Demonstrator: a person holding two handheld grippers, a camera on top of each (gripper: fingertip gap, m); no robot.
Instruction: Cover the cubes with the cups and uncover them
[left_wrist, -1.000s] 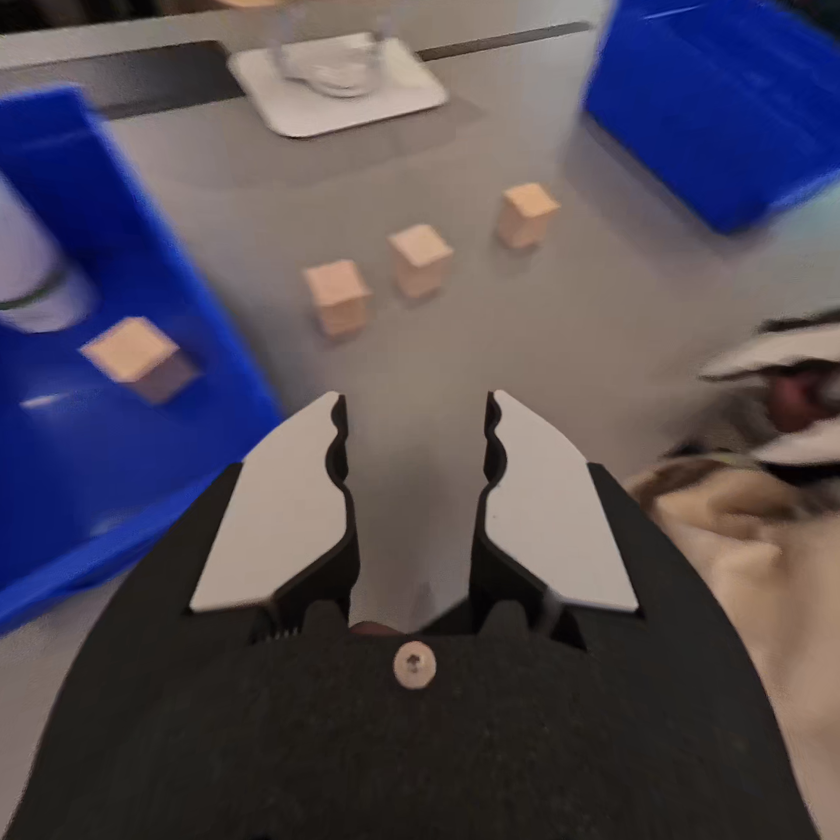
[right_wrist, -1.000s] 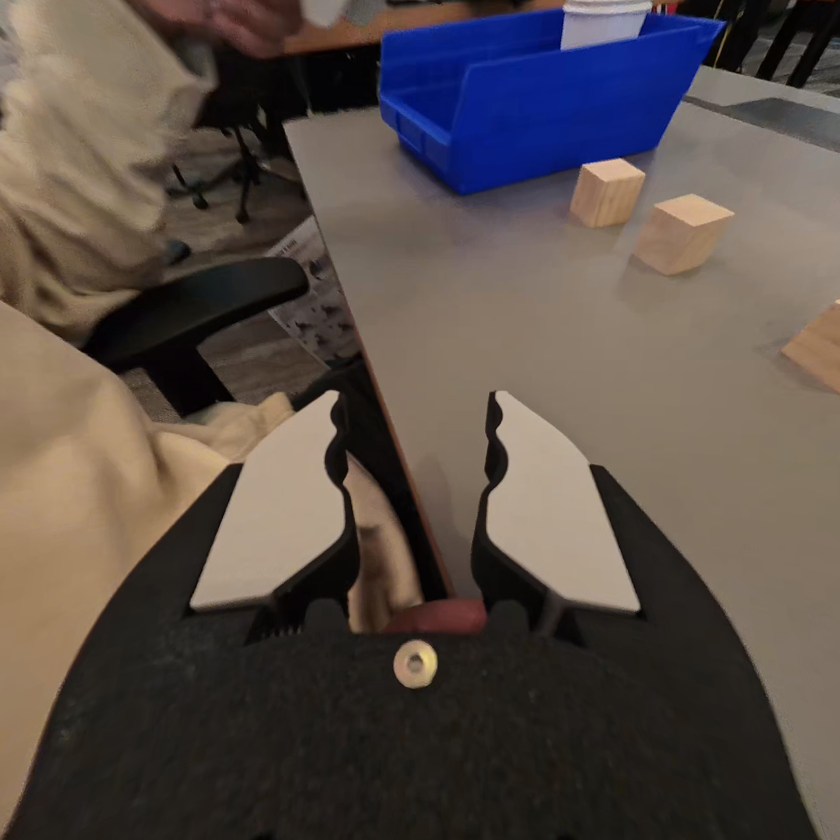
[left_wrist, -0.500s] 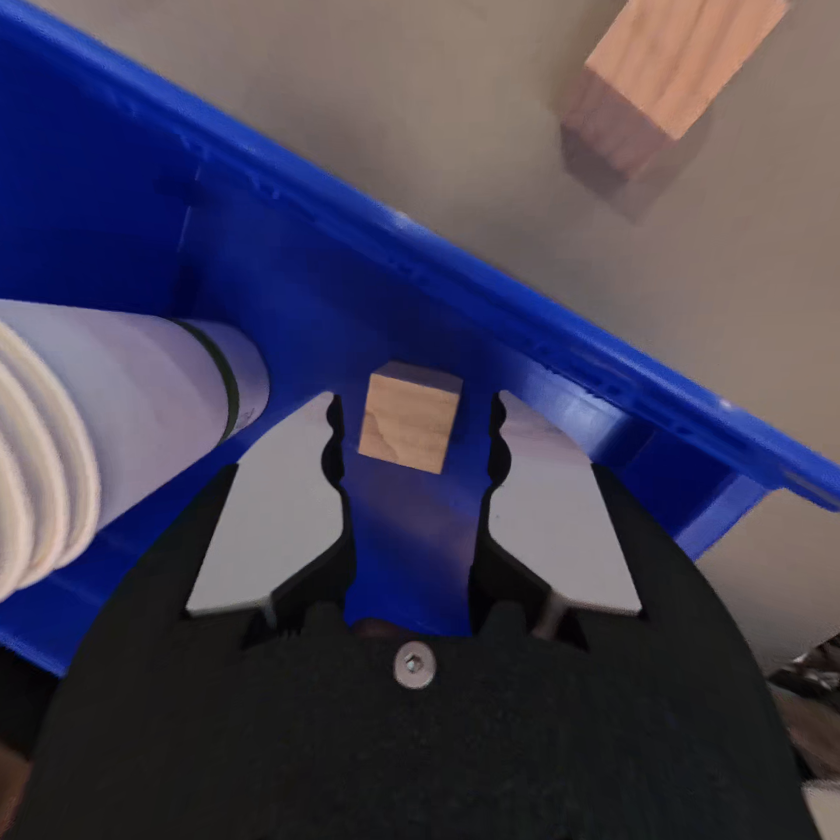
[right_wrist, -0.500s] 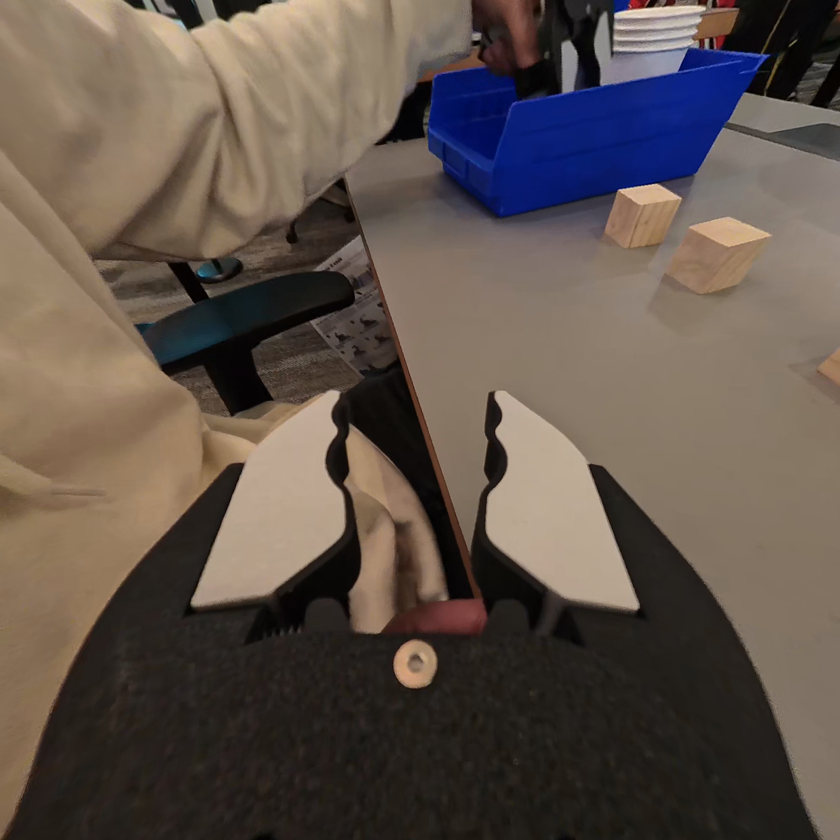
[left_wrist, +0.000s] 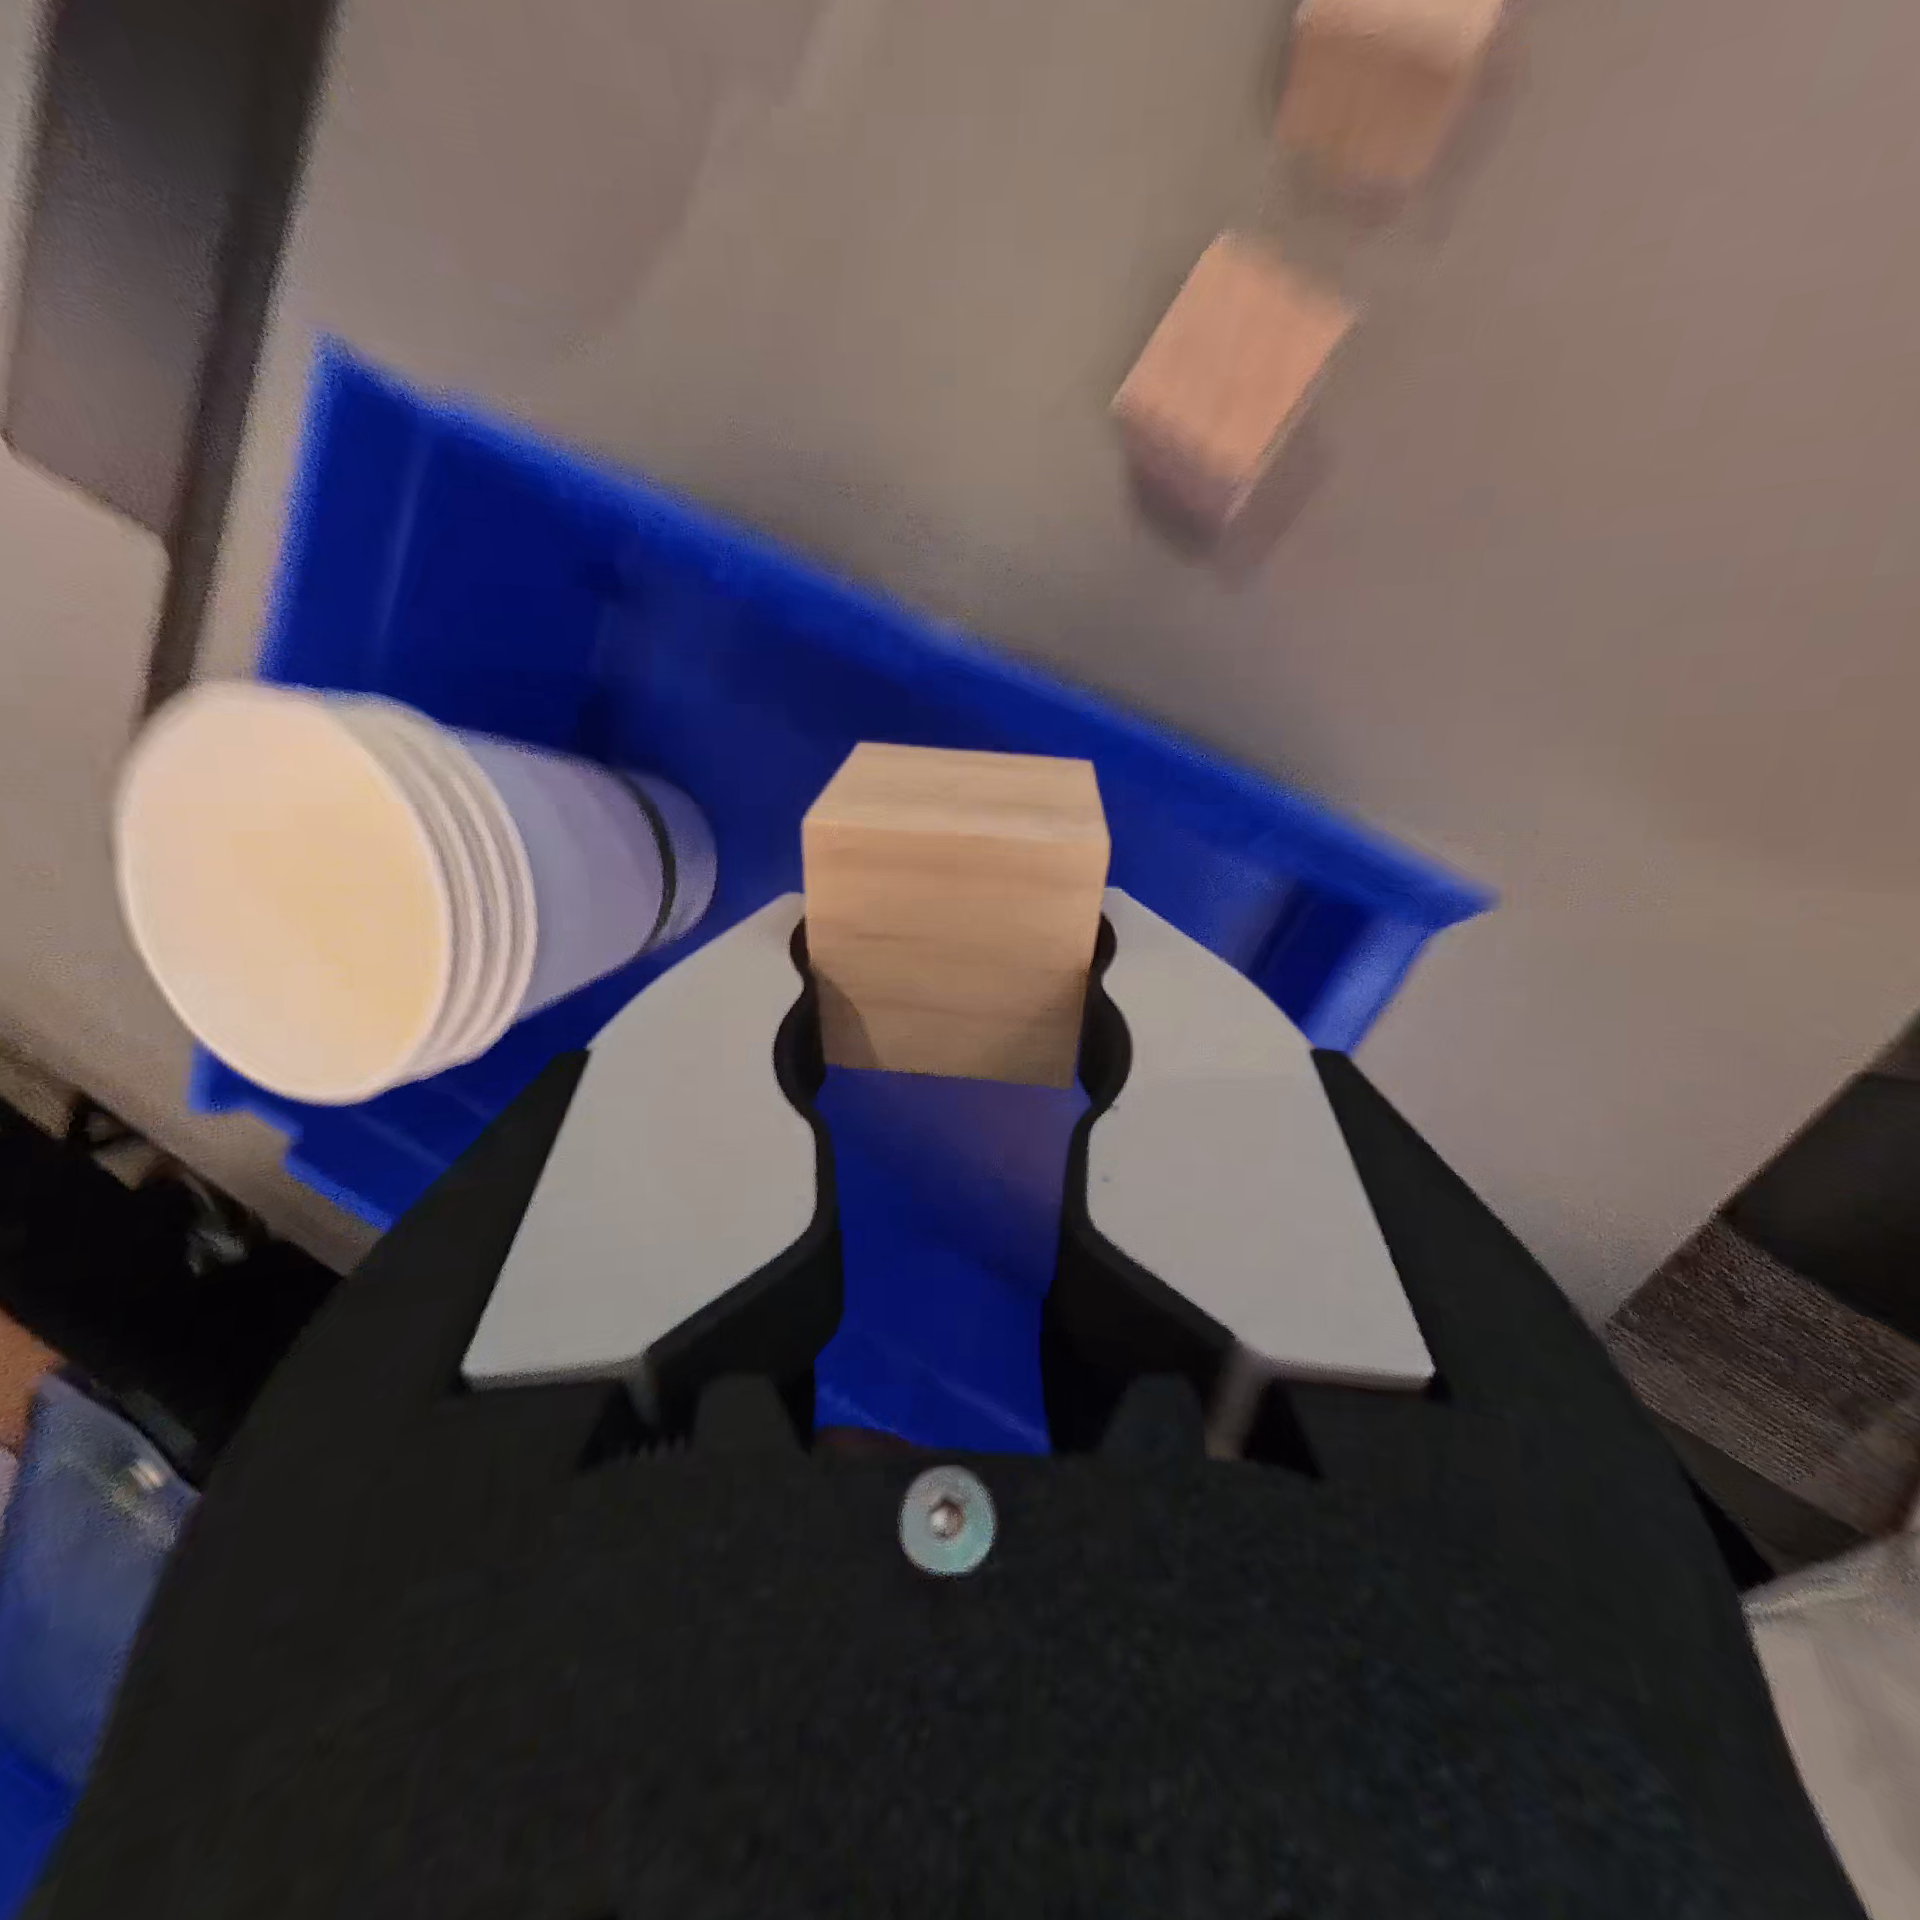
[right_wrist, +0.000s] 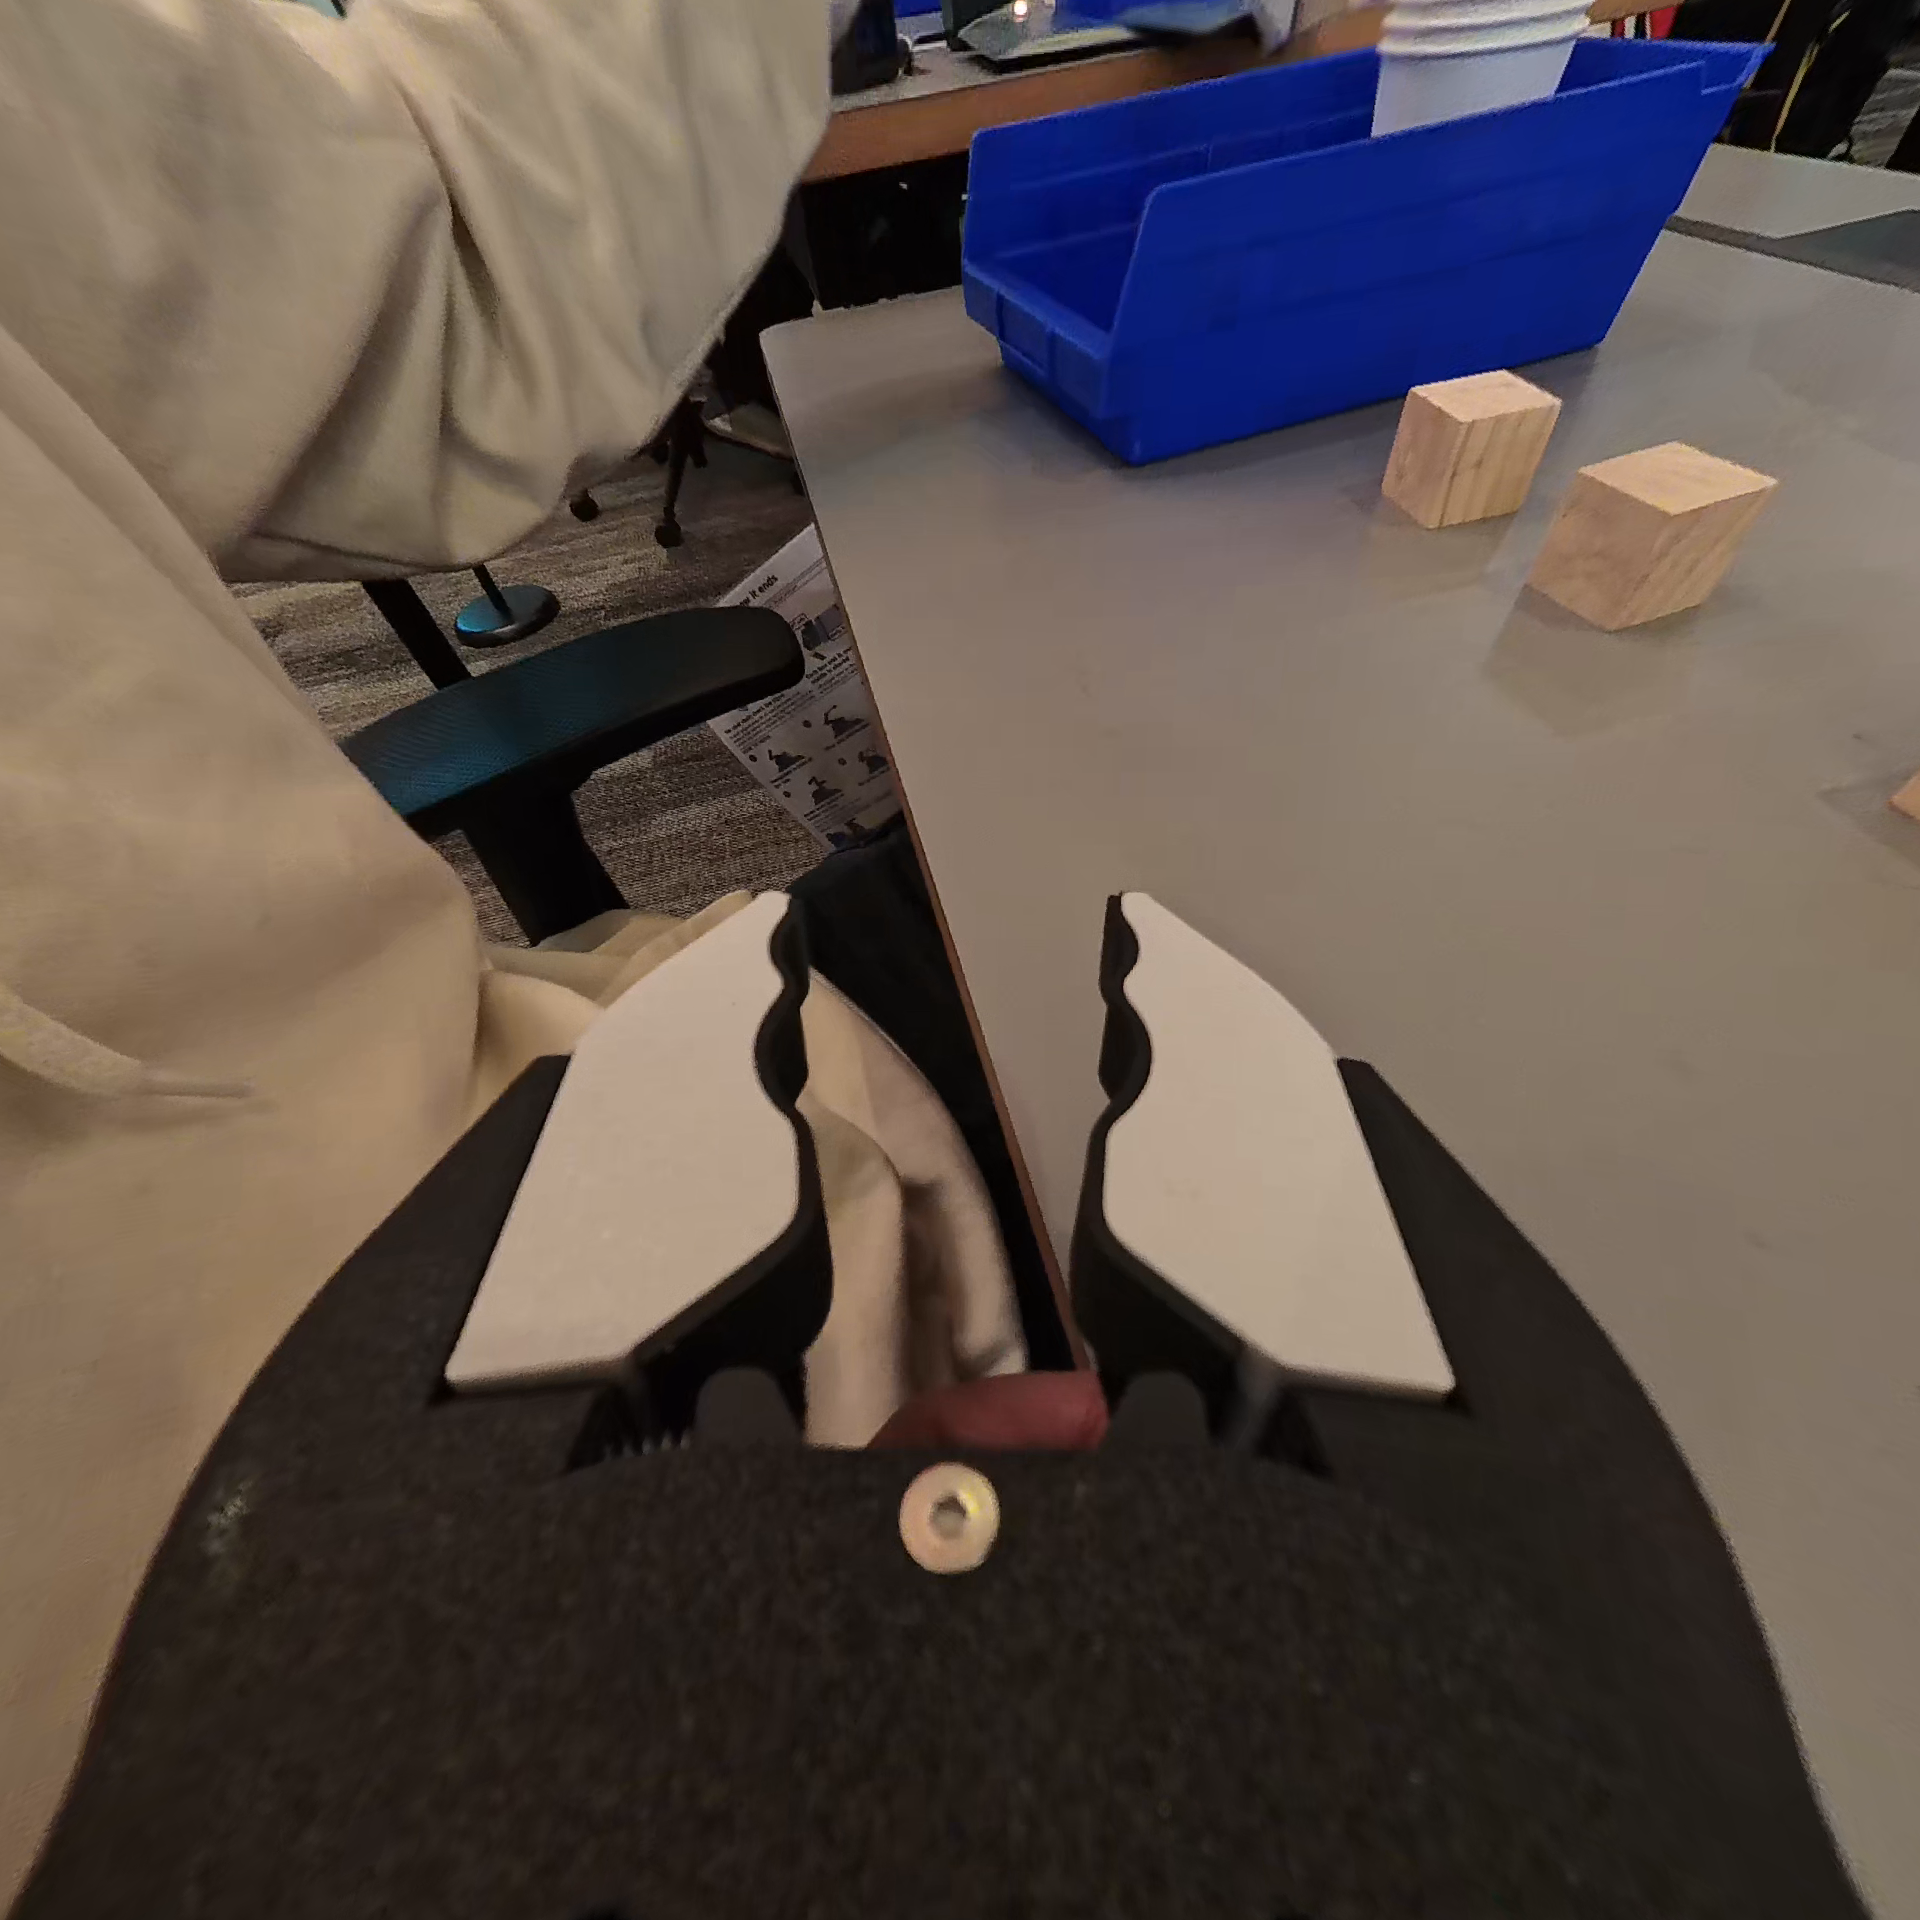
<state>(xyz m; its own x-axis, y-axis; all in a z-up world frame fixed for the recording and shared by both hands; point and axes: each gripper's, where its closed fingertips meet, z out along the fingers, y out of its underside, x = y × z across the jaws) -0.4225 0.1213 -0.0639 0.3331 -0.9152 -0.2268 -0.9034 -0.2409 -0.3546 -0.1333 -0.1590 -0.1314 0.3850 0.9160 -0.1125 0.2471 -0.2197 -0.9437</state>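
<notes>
While left gripper (left_wrist: 951, 940) clamps a cube (left_wrist: 951, 904), blue bin (left_wrist: 499, 582) holds stacked cups (left_wrist: 343, 894); right gripper (right_wrist: 951, 935) wide, prob. idle.

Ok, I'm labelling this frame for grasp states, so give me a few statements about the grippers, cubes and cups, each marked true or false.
1. The left gripper is closed on a wooden cube. True.
2. The right gripper holds a cup. False: it is open and empty, over the edge of the grey table.
3. The stack of white cups stands in the blue bin. True.
4. Every cube on the table is covered by a cup. False: the two table cubes fully in the right wrist view are bare.
5. The held cube rests on the bin floor. False: it looks lifted above the bin.
</notes>
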